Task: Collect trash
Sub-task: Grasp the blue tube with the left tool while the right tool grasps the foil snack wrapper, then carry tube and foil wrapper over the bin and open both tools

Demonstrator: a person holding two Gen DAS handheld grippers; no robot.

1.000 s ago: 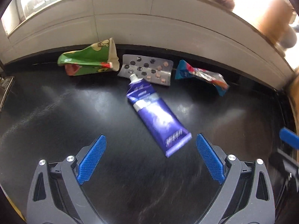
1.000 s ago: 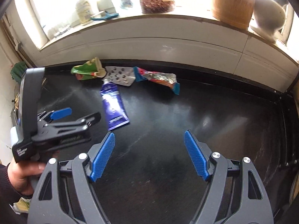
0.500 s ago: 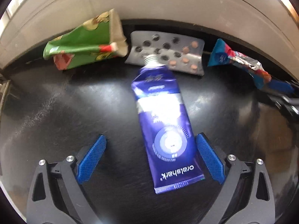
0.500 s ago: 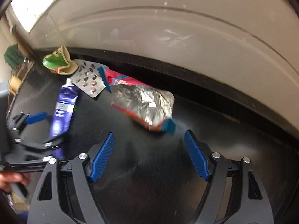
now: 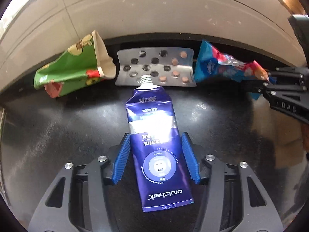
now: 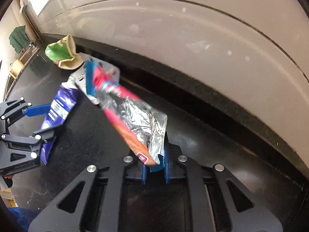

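Black counter (image 5: 58, 135) carries our trash in a row along the pale wall (image 5: 154, 19): a crumpled green carton (image 5: 71, 71), a pill blister (image 5: 156, 67), and a snack wrapper (image 5: 222, 67). A purple tube (image 5: 156, 145) lies with its capless neck touching the blister's near edge.

Our left tool (image 5: 154, 155) has just been closing; its blue pads now sit against both sides of the tube's lower half, and the tube still lies flat on the counter.

Our right tool (image 6: 154, 166) has just snapped nearly closed, and it pinches the near end of the wrapper (image 6: 135, 119), foil side up. The wrapper's far end reaches over the blister (image 6: 114, 71). From this side we also see the left tool (image 6: 29, 123) at the tube (image 6: 58, 108), with the carton (image 6: 61, 54) beyond.
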